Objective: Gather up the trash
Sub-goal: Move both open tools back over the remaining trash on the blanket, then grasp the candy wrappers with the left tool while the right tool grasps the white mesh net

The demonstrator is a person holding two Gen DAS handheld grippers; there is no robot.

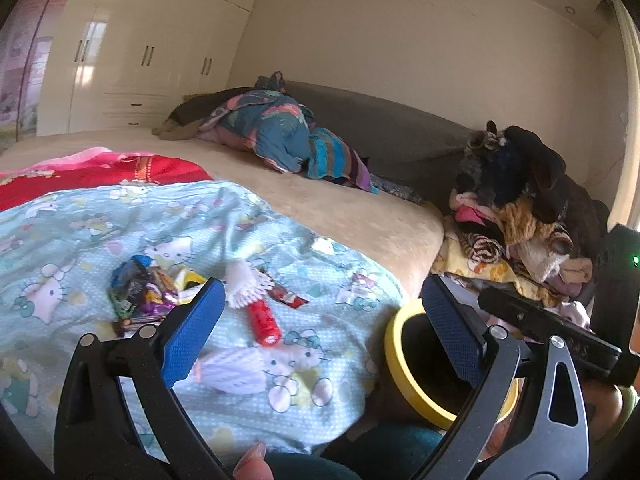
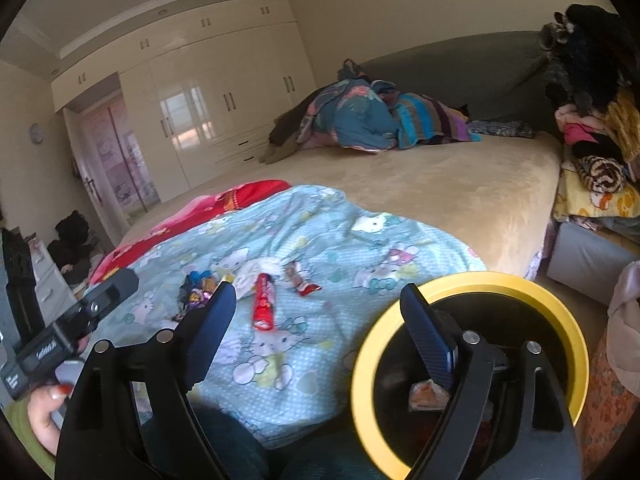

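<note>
a wide bed [image 2: 440,184] with a tan cover fills the room, a grey headboard [image 2: 460,68] at its far end. glossy cream wardrobes [image 2: 208,104] line the far left wall, catching window light. plain cream walls [image 1: 420,40] rise behind.

The left gripper [image 1: 320,328] hangs over the near edge of the bed [image 1: 340,208], its blue-padded jaws spread wide and holding nothing. Between them on a pale blue cartoon-cat blanket [image 1: 100,224] lies a red tube [image 1: 263,321], with a crumpled white tissue [image 1: 244,286] just behind it and a small red wrapper [image 1: 289,297] beside that. A heap of bright wrappers [image 1: 140,292] sits to the left, behind the left jaw. Off the bed's right edge stands a yellow-rimmed bin [image 1: 400,360], partly hidden by the right jaw. The right gripper's black body [image 1: 552,332] crosses the lower right. Clothes [image 1: 520,216] are piled beyond the bin.
</note>
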